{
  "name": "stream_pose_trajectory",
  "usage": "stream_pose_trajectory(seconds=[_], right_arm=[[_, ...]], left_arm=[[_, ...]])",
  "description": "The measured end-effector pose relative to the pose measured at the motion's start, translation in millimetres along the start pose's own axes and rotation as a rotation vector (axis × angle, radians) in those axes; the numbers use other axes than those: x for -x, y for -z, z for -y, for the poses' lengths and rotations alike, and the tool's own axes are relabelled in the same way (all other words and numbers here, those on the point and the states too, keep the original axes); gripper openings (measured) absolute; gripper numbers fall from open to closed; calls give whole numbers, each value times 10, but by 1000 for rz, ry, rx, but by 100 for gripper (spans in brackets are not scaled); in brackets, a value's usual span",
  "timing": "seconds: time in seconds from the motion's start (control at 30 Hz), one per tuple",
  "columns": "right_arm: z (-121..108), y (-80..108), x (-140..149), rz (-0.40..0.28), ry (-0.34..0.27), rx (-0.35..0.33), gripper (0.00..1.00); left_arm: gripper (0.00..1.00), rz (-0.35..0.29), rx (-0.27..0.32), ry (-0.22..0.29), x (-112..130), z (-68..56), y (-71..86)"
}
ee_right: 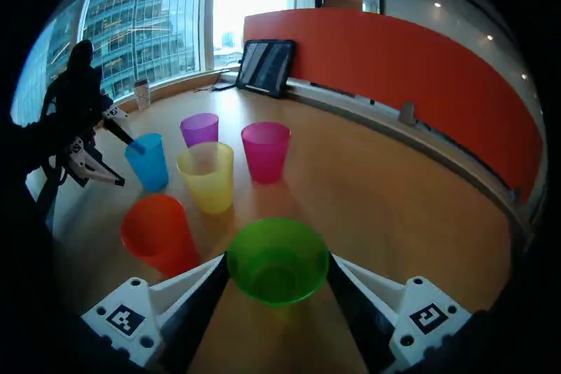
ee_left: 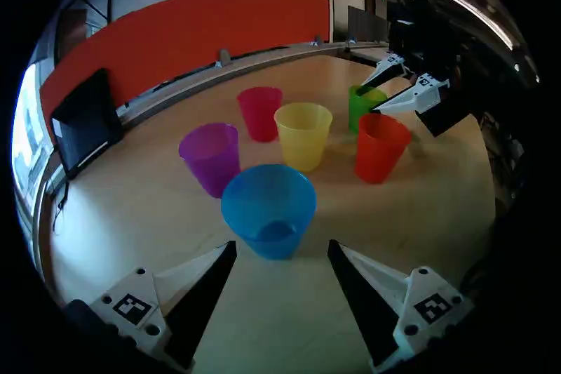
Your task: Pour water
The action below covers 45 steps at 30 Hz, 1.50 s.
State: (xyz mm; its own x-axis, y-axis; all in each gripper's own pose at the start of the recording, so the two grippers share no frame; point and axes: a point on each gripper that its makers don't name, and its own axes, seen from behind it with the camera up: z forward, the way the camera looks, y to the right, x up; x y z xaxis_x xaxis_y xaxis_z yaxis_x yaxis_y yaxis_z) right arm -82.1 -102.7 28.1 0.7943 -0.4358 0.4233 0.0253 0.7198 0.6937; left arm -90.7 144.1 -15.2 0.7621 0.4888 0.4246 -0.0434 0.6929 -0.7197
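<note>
Blue cup (ee_left: 268, 209) stood on wooden desk (ee_left: 140, 219), just ahead of spread left gripper (ee_left: 280, 251); right gripper (ee_right: 278, 262) flanked green cup (ee_right: 277, 279), clamping indeterminable.

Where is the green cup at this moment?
In the right gripper view the green cup stands between the fingers of the right gripper, at the bottom centre, with the orange cup nearest on its left.

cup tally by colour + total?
blue cup: 1
purple cup: 1
pink cup: 1
yellow cup: 1
orange cup: 1
green cup: 1
Total: 6 cups
</note>
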Motion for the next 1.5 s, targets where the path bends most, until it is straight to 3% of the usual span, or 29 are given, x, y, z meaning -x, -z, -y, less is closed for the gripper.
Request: stream_pose_trajectory(seconds=[0.33, 0.6, 0.83, 1.17, 1.5], right_arm=[[26, 207, 48, -24, -24, 30, 100], [54, 493, 38, -65, -37, 69, 100], [85, 753, -48, -127, -47, 118, 100], [133, 1061, -366, -313, -97, 220, 99], [4, 1282, -578, -465, -147, 358, 99]], left_arm=[[97, -27, -35, 20, 34, 39, 167], [97, -69, -81, 69, 46, 136, 352], [97, -127, -129, 71, -31, 155, 553], [97, -296, -237, 135, -279, 307, 823], [97, -472, -379, 172, -514, 463, 1030]])
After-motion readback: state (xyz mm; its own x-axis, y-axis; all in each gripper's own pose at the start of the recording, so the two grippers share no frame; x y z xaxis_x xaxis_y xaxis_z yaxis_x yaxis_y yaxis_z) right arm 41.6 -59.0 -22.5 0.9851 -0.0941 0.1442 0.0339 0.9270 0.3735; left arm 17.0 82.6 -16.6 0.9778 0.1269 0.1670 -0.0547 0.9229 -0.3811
